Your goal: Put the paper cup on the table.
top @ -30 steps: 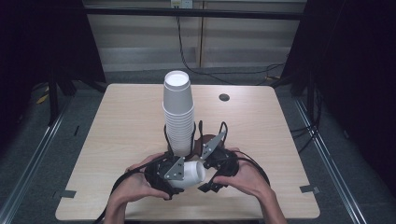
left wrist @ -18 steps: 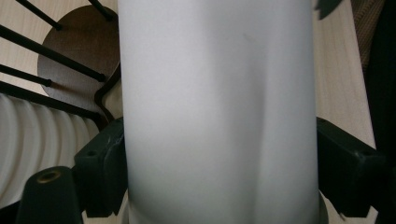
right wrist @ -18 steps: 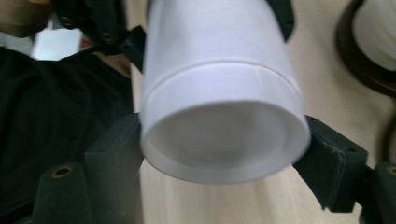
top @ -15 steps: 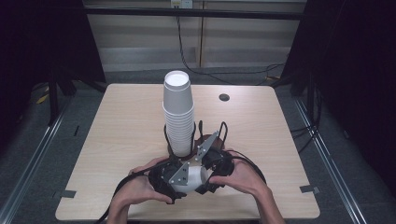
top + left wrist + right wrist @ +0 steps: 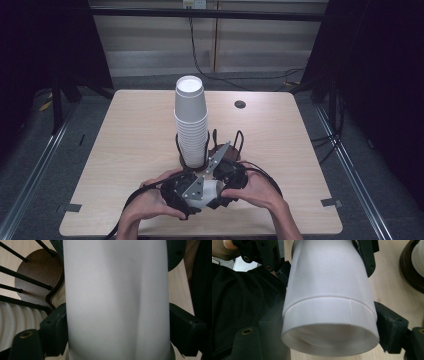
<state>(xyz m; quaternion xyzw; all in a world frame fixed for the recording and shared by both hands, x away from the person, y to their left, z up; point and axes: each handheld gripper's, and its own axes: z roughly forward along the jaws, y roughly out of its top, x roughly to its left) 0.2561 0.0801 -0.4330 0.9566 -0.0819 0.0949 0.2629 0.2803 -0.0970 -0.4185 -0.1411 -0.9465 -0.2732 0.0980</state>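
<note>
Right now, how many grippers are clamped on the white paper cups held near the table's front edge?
2: the left gripper and right gripper both grip the nested white paper cups, jaws on either side, in front of the wire holder's stack.

I see a pale wooden counter (image 5: 130, 135) on grey carpet floor (image 5: 40, 150), black curtains (image 5: 45, 45) at both sides, a beige panelled wall (image 5: 150, 40) behind.

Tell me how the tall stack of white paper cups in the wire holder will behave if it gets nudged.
The stack of cups rises well above its wire holder, so a push near the top would probably tilt it. The cups look thin and light, so they would likely shift easily. The holder's rods around the lower cups should keep the bottom from sliding.
</note>
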